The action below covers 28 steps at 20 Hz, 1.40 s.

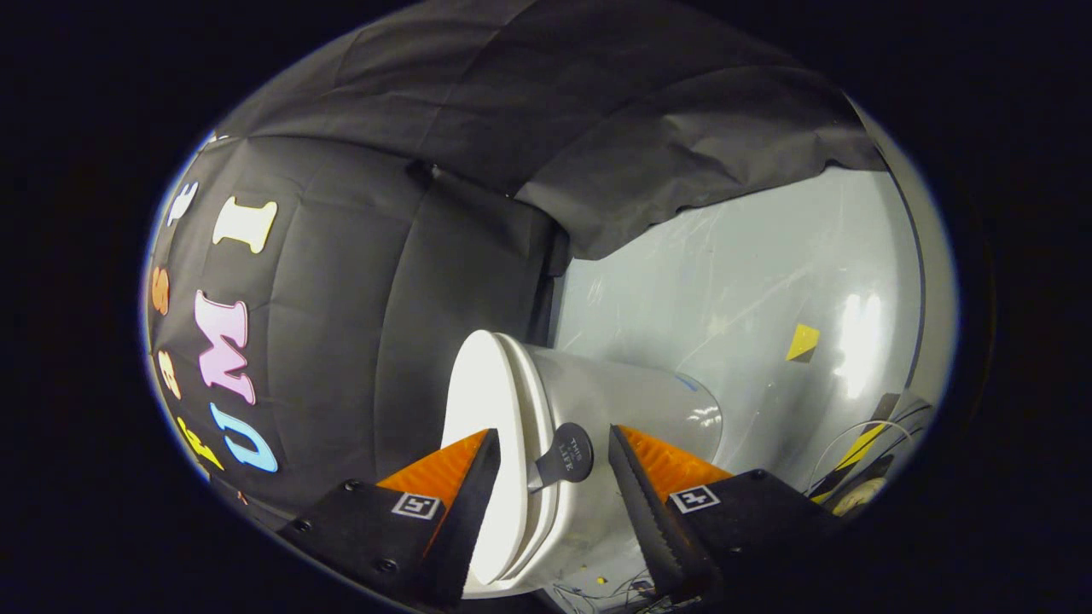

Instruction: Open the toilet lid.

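The hand-held black two-finger gripper (553,477) with orange-backed fingers (444,469) stood wide apart, both serrated inner faces touching nothing, its body rolled sideways.

The toilet lid (478,426) is partly hidden behind the orange and black fingers (465,477), so its lower end cannot be seen. The toilet bowl (631,401) is cut off low down, and its foot does not show. The small grey tab (565,456) on the lid's edge has tiny writing, too small to be sure of. Where the tab joins the lid is hard to tell. The tangle of wires (862,452) beside the floor (725,281) is cut short and blurry. The backs of the fingers run out of sight.
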### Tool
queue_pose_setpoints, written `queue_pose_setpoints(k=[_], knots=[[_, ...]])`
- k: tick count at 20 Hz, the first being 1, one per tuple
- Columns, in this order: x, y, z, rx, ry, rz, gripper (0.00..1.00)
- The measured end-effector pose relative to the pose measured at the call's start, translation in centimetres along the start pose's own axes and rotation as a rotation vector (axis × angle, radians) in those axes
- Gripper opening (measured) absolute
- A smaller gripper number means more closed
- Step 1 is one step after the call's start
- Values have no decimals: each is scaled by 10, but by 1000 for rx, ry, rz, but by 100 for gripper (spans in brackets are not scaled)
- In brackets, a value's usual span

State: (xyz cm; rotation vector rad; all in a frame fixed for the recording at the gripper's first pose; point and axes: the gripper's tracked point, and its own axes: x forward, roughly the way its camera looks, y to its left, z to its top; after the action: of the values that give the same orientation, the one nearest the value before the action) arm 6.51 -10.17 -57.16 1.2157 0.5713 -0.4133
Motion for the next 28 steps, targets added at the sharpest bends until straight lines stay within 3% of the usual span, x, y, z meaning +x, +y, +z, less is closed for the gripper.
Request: queue_pose_setpoints(k=[3,5,6,7,9,13,14,17,28], knots=[[8,-5,-11,23,10,15,82],[17,-6,-11,44,11,26,65],[16,-7,-15,50,19,18,65],[20,-16,-18,49,26,-11,44],[21,-16,-14,81,25,7,18],[34,-11,-15,139,22,87,17],[33,-13,-18,159,34,82,5],[20,-15,-15,162,32,97,5],[-8,54,-13,-189,25,2,5]])
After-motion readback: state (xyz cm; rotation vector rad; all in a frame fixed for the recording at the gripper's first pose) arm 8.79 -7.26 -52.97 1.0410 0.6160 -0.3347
